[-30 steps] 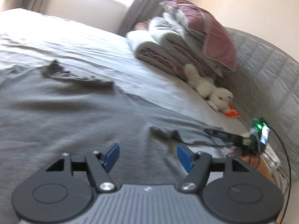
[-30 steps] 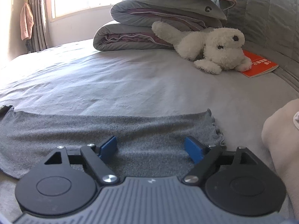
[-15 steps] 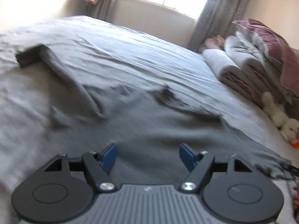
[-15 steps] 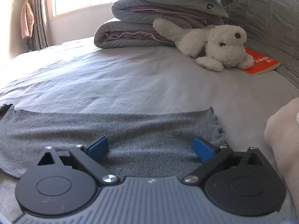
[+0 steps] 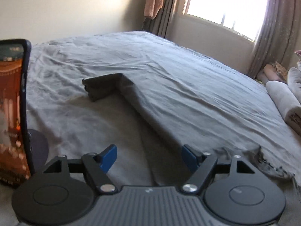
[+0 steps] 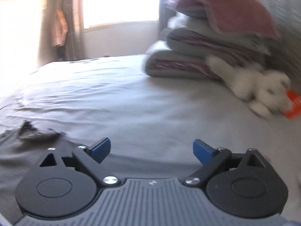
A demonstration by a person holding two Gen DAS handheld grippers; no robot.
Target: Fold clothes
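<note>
**Grey garment spread on bed, no fold made**

The grey garment [image 5: 150, 131] lies flat on the bed sheet [image 5: 188, 79], directly ahead of and beneath both tools. In the left wrist view one long sleeve [image 5: 129, 94] runs away from the claw and bends sharply at its far end, the cuff section lying across the sheet. A frayed dark edge of the same garment [image 5: 263, 160], which may be the neckline, shows just right of the claw. In the right wrist view the garment body [image 6: 28, 150] occupies the lower left; that picture is blurred and fine detail cannot be confirmed.

Left claw [image 5: 149, 157]: jaws spread wide, nothing between them, positioned over the base of the sleeve. Right claw [image 6: 151, 150]: jaws likewise wide apart and empty, positioned over the garment's edge and the bare sheet beyond.

Progress, as a judgement: the task stands at its beginning. The garment appears laid out, but no deliberate fold is visible apart from the bend in the sleeve. Sleeves and body all remain to be folded. The sleeve is the likeliest first item, given the left claw's position.

Surroundings: a phone [image 5: 13, 109] stands upright at the left margin. Stacked folded bedding [image 6: 197, 62], a white plush toy [image 6: 259, 86] and an orange booklet [image 6: 293, 103] sit at the head of the bed, well apart from the garment. A window [image 5: 225, 5] with curtains lies beyond.
</note>
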